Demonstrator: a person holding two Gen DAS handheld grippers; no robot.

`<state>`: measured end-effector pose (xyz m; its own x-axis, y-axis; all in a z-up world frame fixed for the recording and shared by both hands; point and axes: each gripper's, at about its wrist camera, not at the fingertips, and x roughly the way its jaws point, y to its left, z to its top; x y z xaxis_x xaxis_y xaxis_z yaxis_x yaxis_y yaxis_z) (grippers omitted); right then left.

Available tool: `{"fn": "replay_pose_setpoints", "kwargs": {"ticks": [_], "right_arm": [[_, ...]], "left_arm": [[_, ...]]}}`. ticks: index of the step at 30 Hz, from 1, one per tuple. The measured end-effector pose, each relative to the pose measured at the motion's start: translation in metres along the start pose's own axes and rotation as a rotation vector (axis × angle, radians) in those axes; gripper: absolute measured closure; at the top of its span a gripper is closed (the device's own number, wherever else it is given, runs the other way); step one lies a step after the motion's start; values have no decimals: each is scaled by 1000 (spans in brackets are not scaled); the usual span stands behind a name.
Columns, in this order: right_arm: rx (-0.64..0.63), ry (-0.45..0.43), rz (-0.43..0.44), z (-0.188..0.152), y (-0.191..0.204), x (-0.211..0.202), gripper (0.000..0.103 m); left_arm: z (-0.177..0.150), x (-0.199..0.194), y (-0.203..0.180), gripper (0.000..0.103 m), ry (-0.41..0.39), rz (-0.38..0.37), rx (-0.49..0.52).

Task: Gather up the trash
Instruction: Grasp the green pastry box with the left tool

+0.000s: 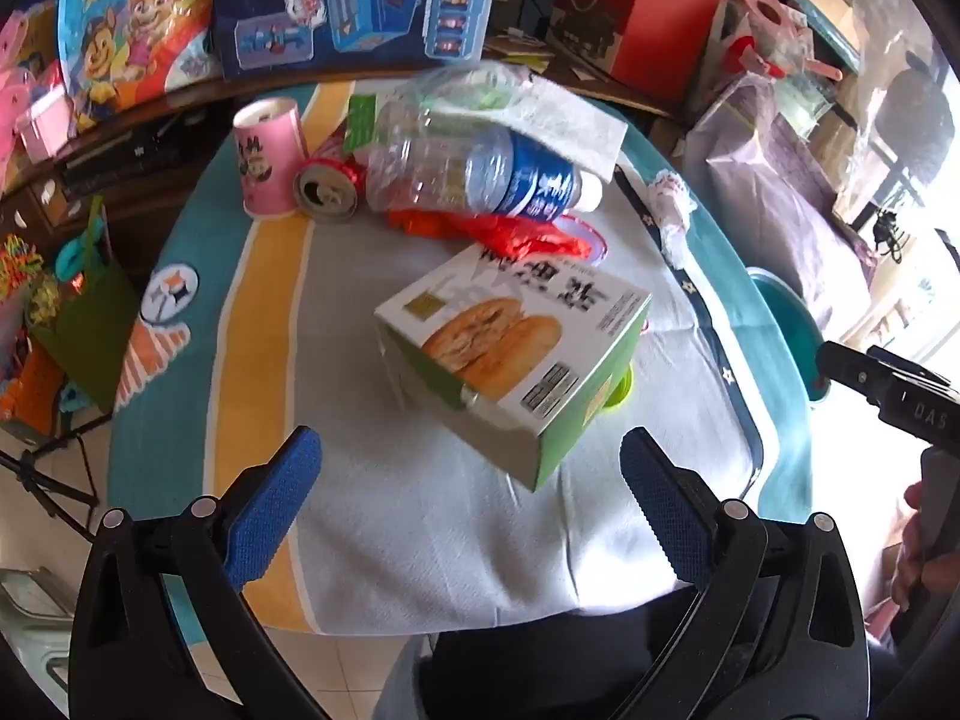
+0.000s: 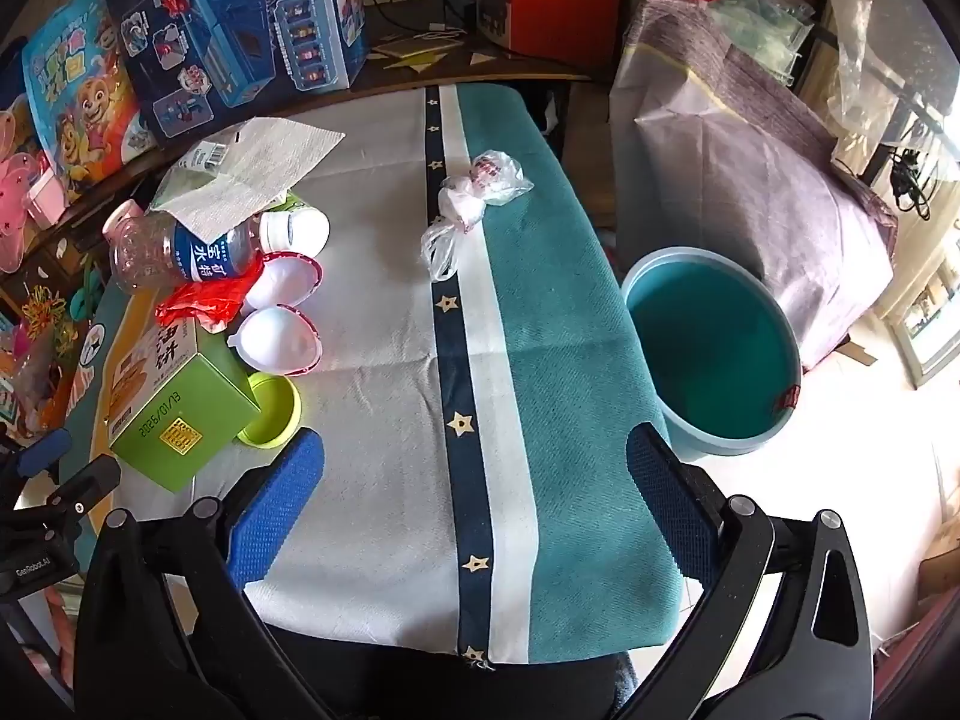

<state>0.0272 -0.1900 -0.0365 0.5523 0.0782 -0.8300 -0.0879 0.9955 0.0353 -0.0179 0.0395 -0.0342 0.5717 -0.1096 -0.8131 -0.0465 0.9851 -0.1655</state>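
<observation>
Trash lies on a table under a striped cloth (image 1: 420,510). A green-and-white pastry box (image 1: 516,348) sits just ahead of my left gripper (image 1: 468,492), which hangs open and empty. Behind the box lie a red plastic bag (image 1: 510,231), a crushed clear bottle (image 1: 474,168) with a blue label, a red can (image 1: 327,192), a pink paper cup (image 1: 270,156) and a white napkin (image 1: 570,120). My right gripper (image 2: 474,480) is open above the cloth (image 2: 390,480), empty. A knotted clear plastic bag (image 2: 474,204) lies ahead of it. Off the table's right edge stands a teal bucket (image 2: 714,354).
Two white half shells (image 2: 282,336) and a lime-green lid (image 2: 270,411) lie beside the box (image 2: 174,414). Toy boxes (image 2: 240,24) and a red box (image 1: 648,12) crowd the shelf behind. A grey-wrapped bundle (image 2: 750,168) stands beyond the bucket. A person's hand (image 1: 918,552) holds the right gripper's handle.
</observation>
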Motion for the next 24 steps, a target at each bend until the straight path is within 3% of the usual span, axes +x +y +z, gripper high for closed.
{"fn": "replay_pose_setpoints", "kwargs": {"ticks": [7,13,16,19,21,24], "right_arm": [[-33,60,67,-3,13,26,6],[-28,121,60,-10,11,44,6],[-14,135,66,-10,8,53,6],[-4,139,76,-10,6,61,6],[-1,144,82,-11,5,64,6],[-3,158,89,-13,6,68,6]], "left_arm": [[-7,18,-2,4,30,-92,1],[-1,35,-22,9,23,-74,67],[2,50,-28,17,41,-73,73],[4,62,-31,34,69,-86,64],[5,65,-34,64,70,-105,65],[5,64,-42,85,63,-120,93]]}}
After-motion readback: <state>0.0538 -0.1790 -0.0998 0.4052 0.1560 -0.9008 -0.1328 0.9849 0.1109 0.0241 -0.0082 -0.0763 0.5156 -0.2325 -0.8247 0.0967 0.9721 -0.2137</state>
